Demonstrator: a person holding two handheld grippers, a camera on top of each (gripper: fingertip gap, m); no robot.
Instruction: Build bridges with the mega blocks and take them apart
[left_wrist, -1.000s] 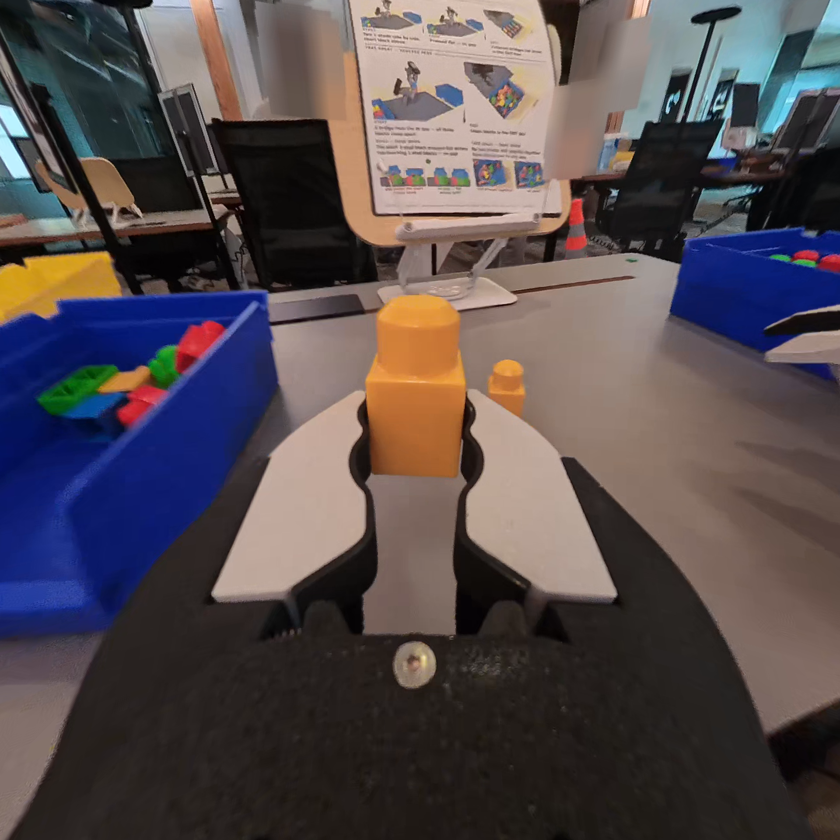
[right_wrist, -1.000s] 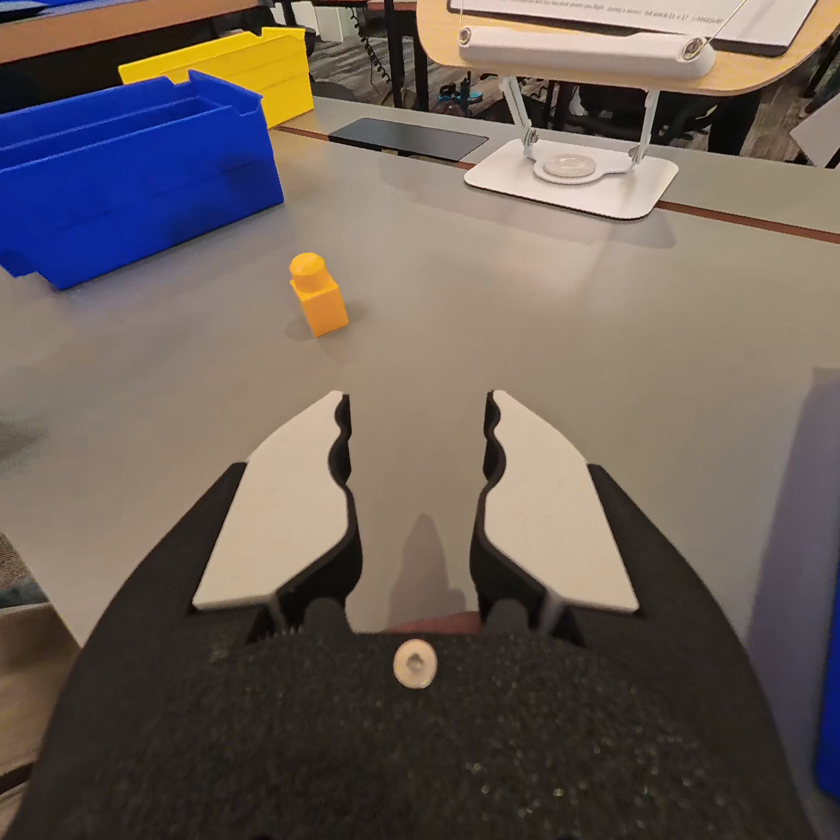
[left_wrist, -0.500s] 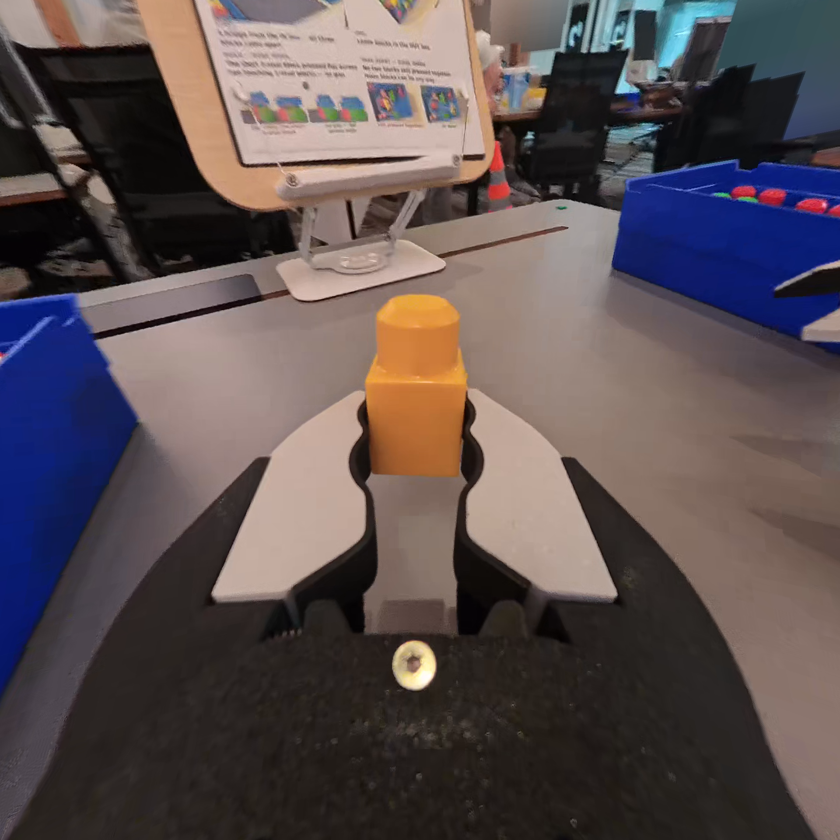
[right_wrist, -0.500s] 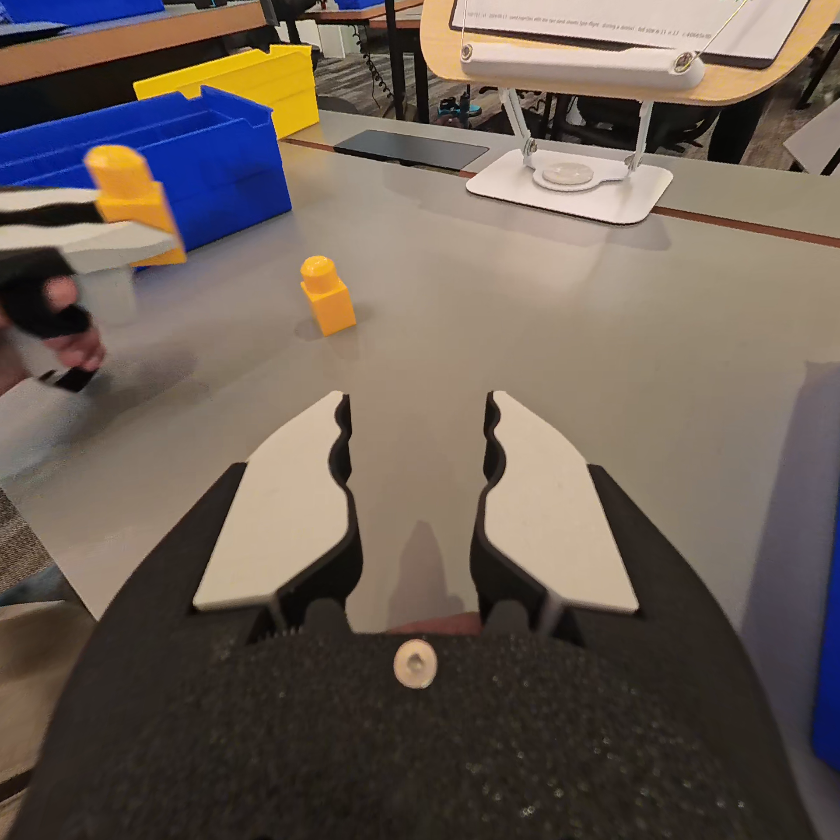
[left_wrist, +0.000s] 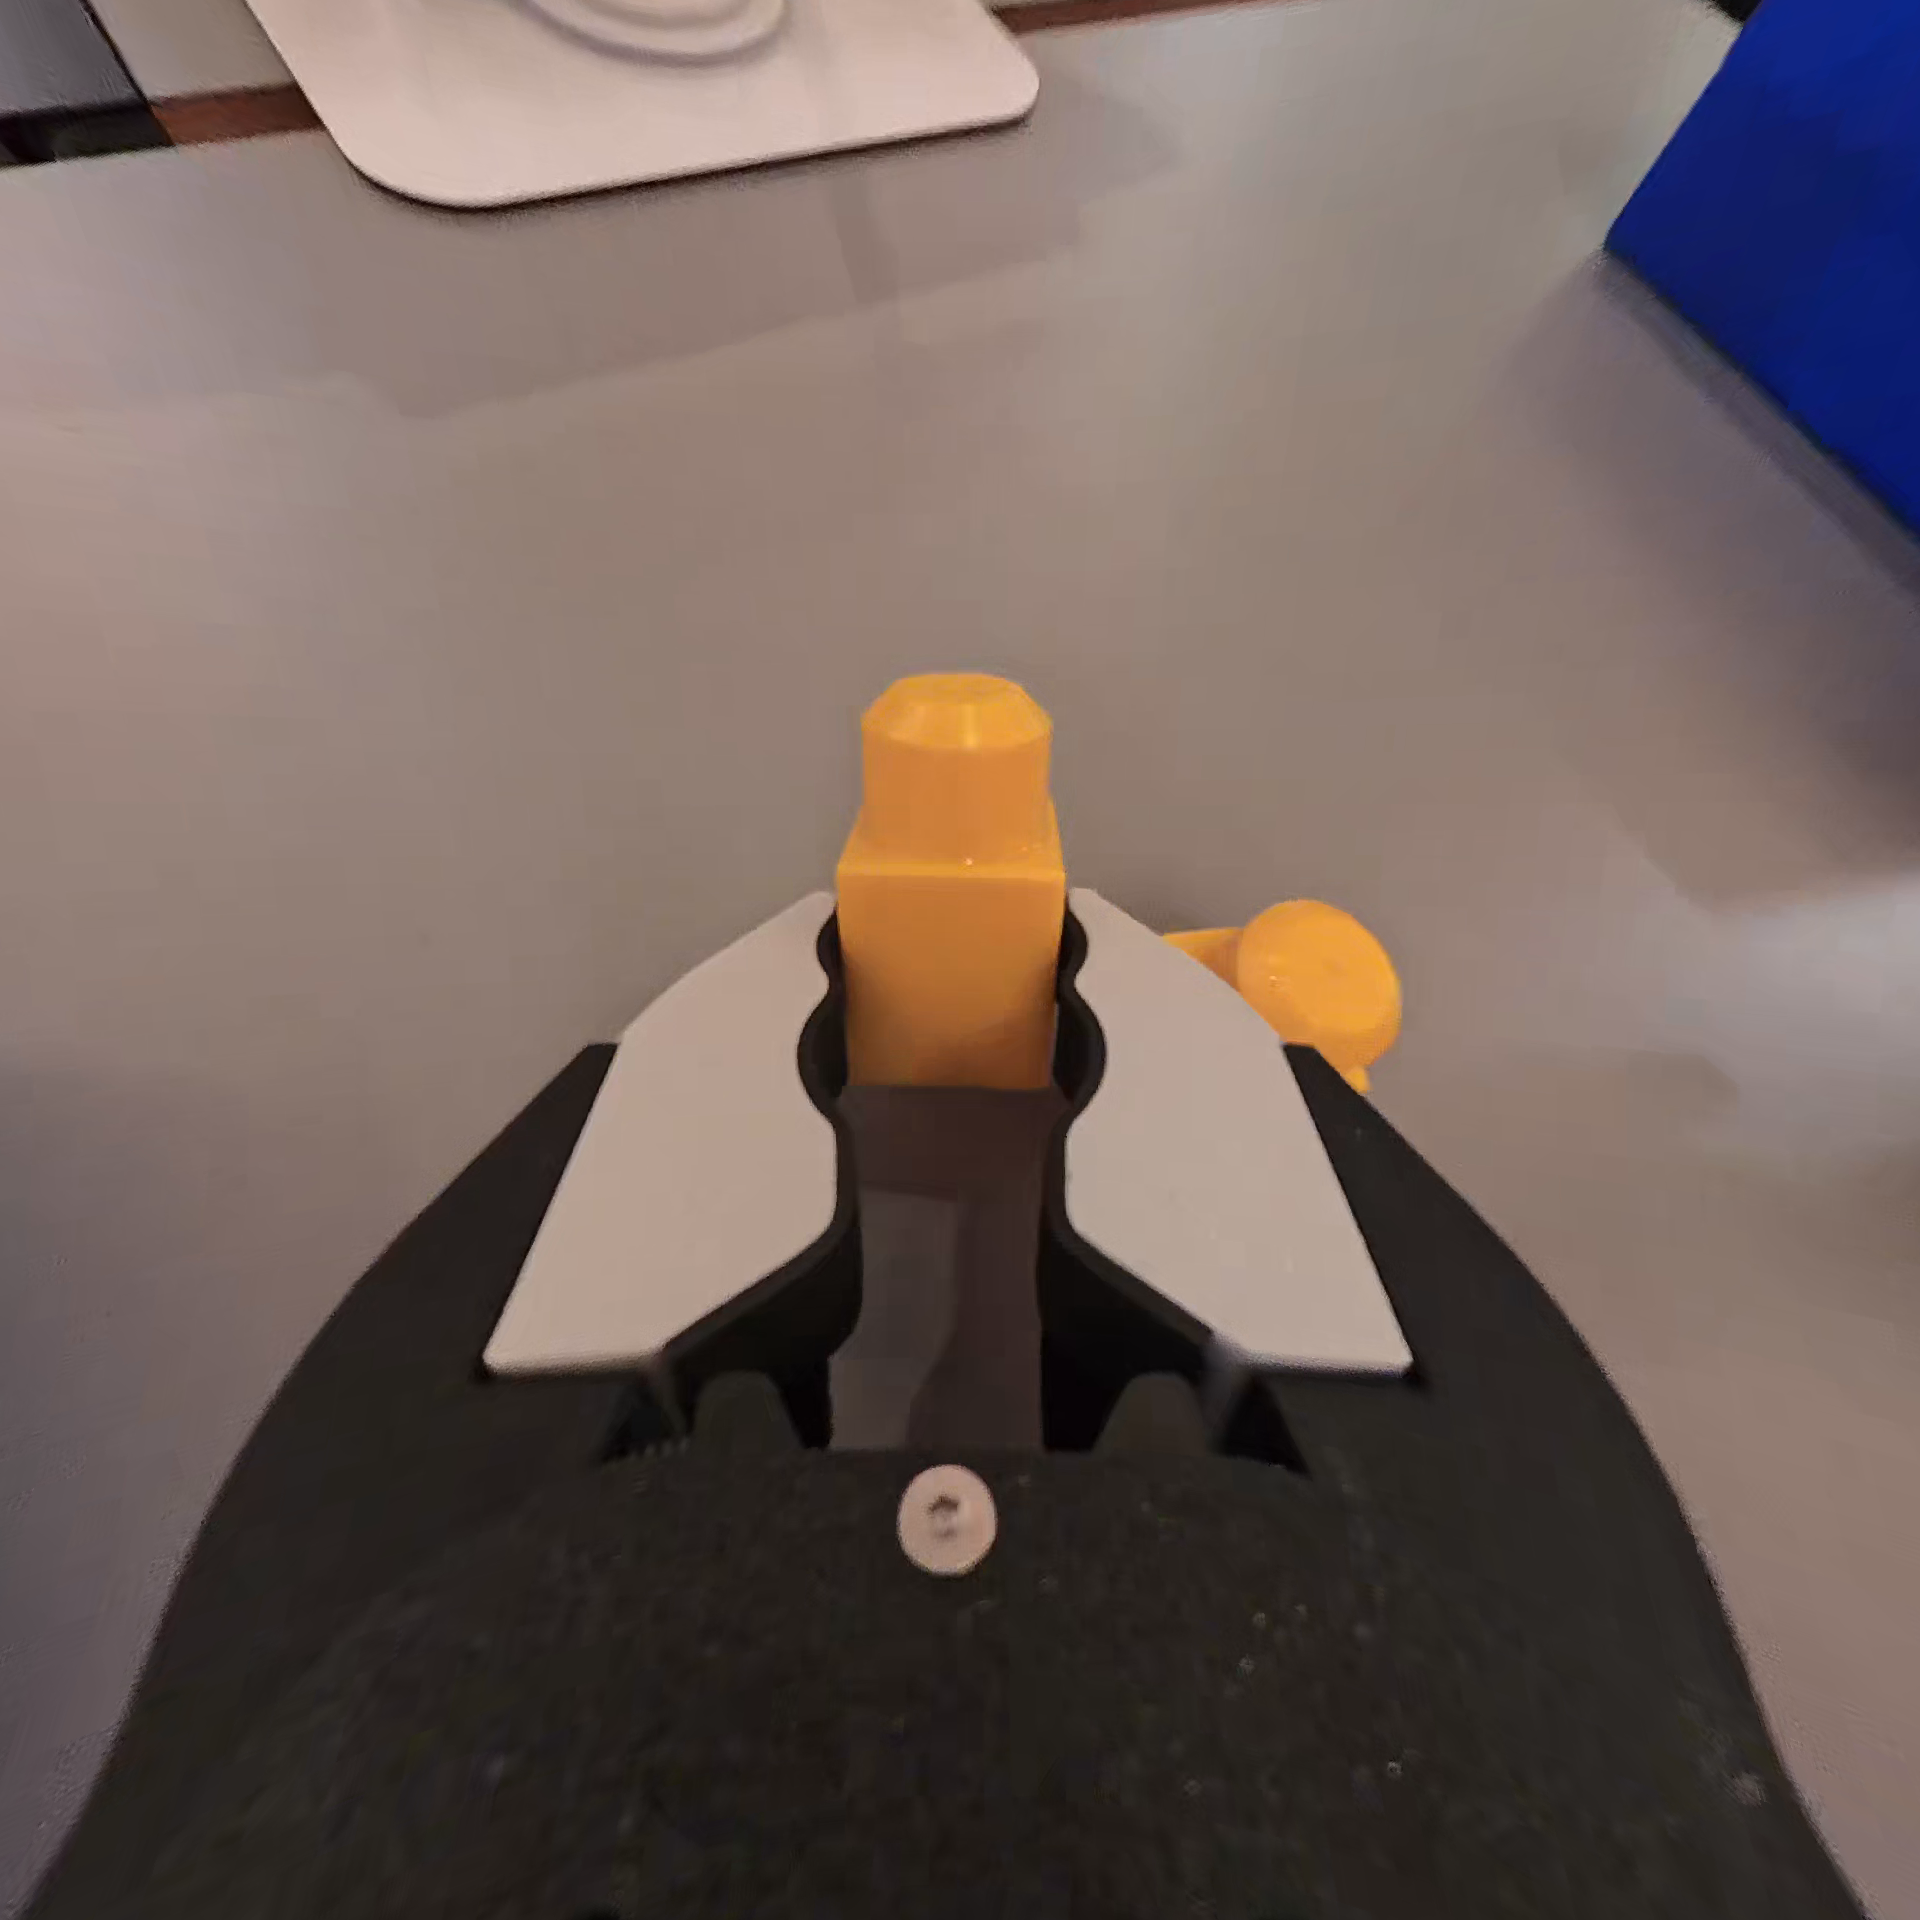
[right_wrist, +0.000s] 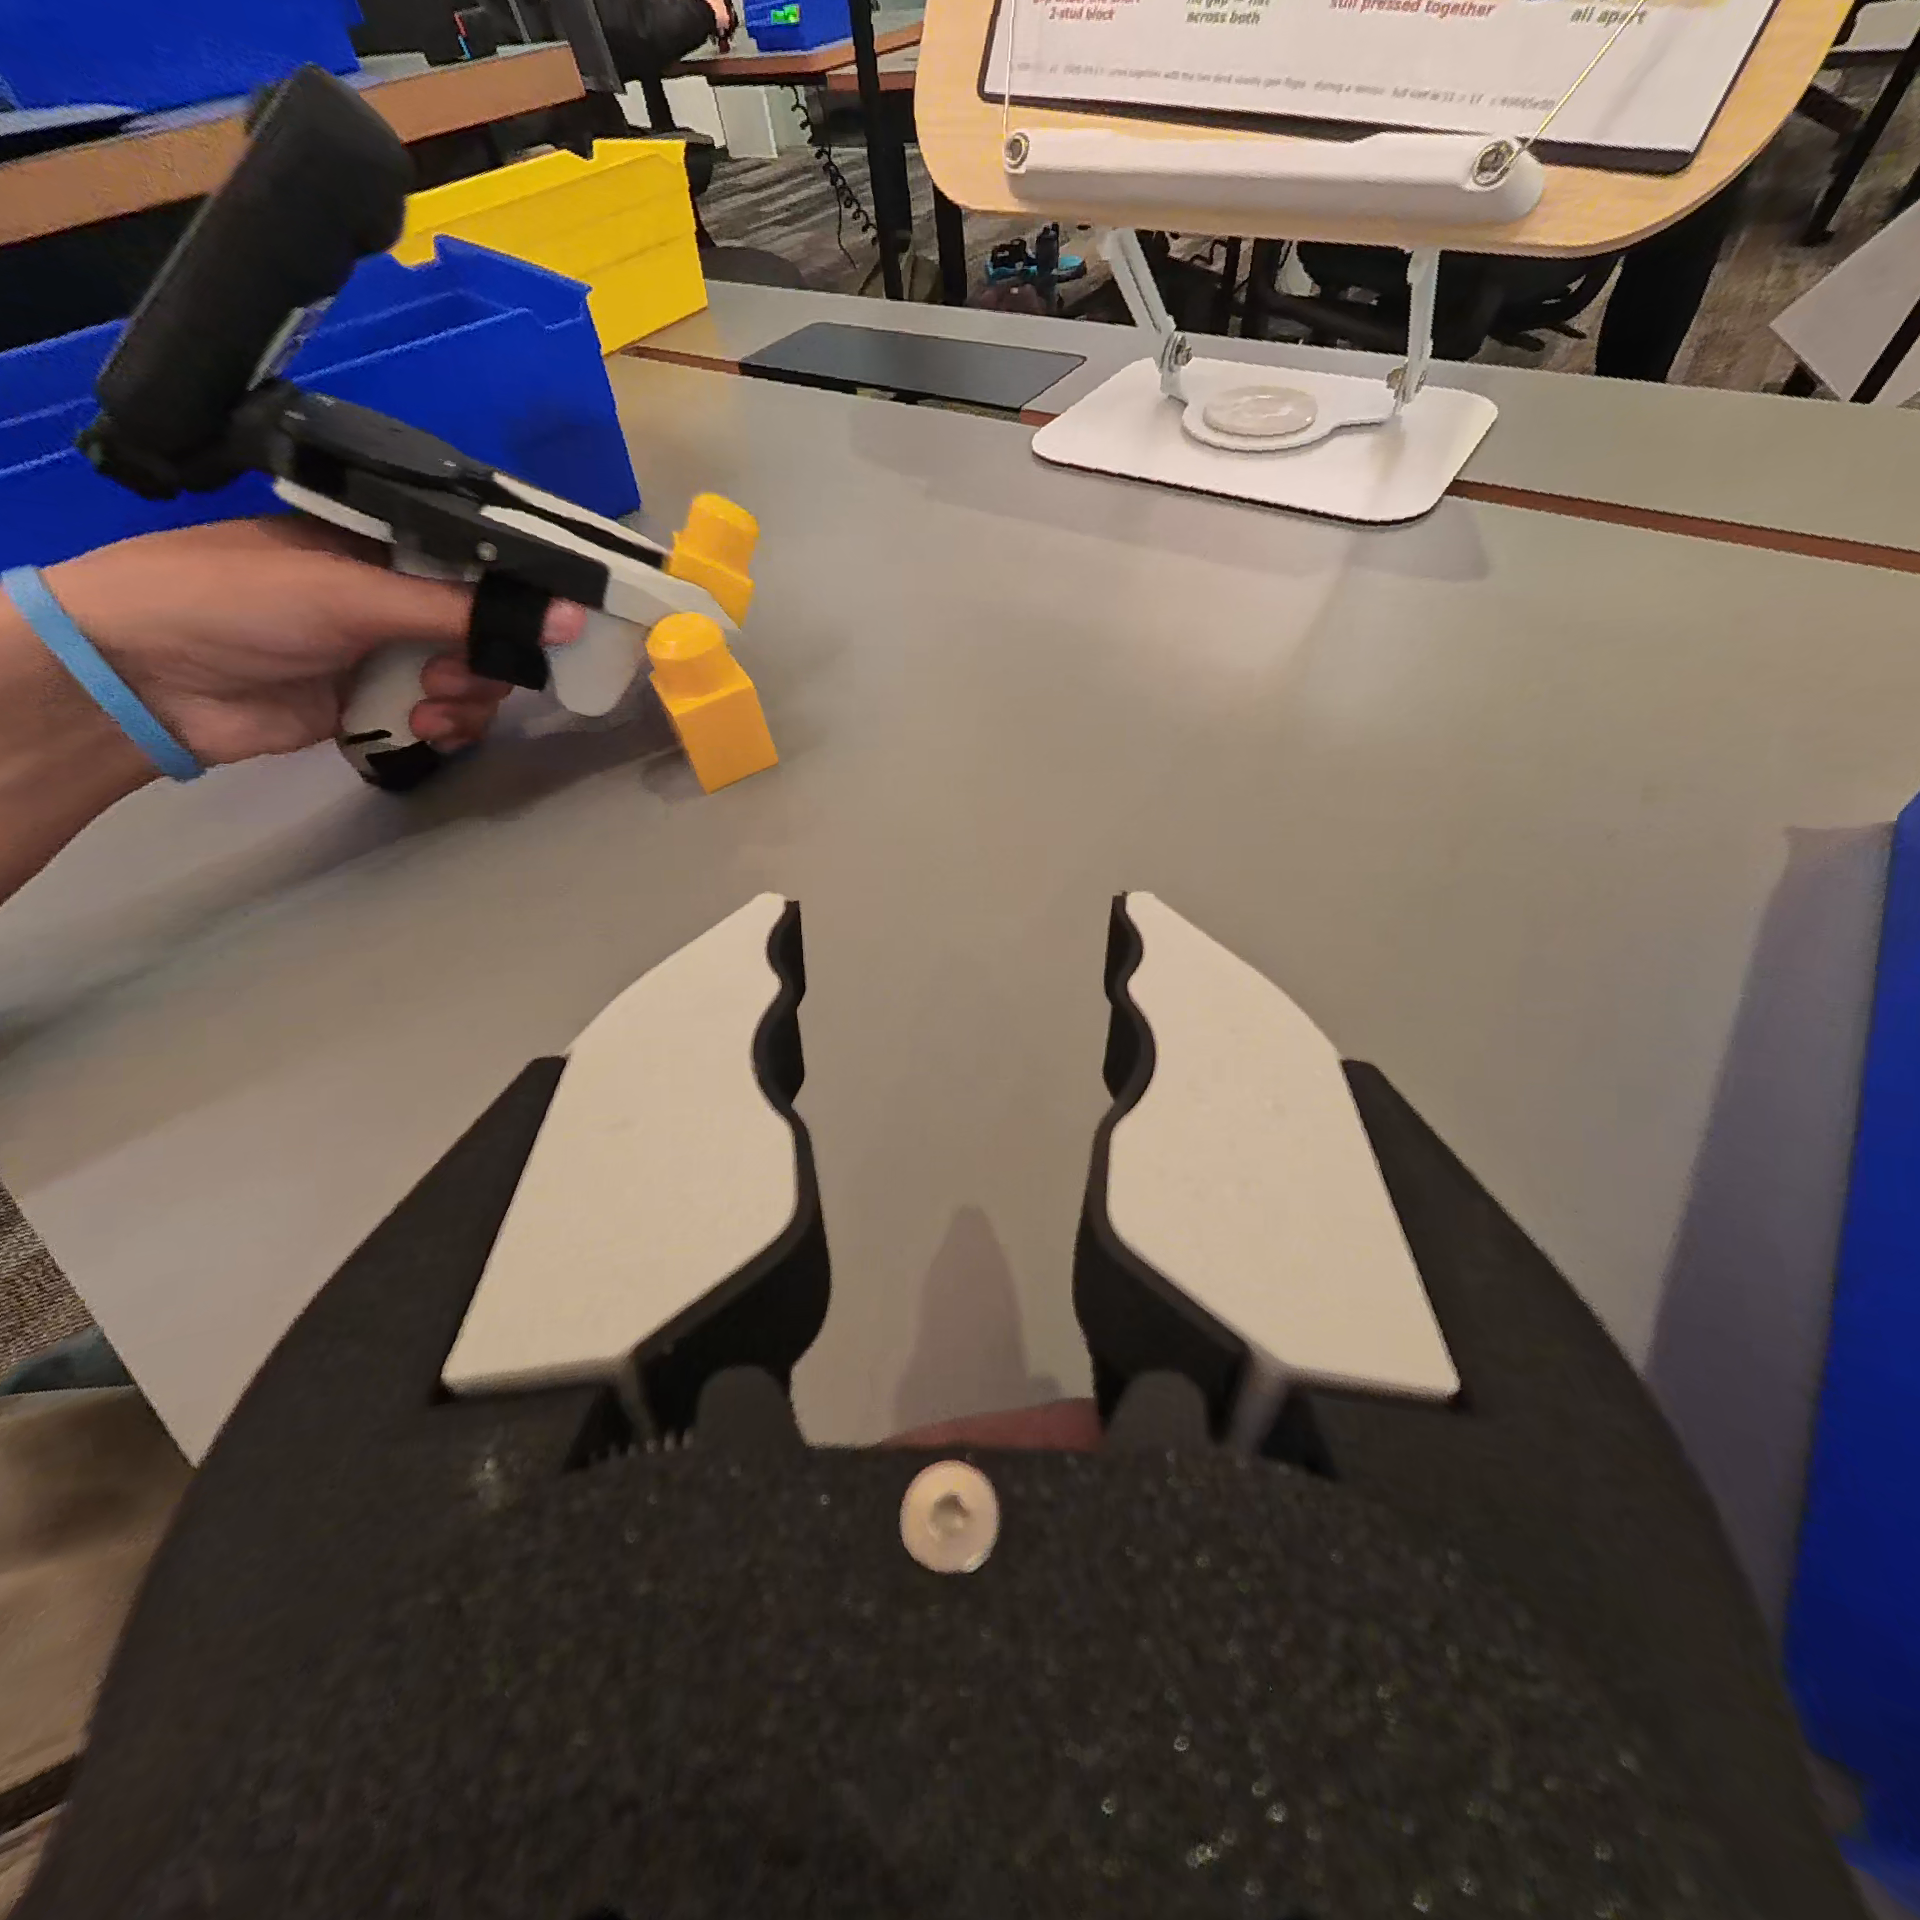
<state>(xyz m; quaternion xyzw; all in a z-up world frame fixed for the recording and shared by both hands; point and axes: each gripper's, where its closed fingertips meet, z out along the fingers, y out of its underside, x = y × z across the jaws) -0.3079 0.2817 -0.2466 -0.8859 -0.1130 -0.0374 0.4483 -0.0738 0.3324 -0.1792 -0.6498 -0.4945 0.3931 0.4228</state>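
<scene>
Grey surface underlies everything. Right gripper nearest, jaws spread wide with nothing between them, hovering over bare grey. Farther left, left gripper clamps a held orange block just above and beside a second orange block, which sits tilted. Blue bin behind; white stand base farthest.

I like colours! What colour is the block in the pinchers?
Orange-yellow block, clearest in the left wrist view.
</scene>
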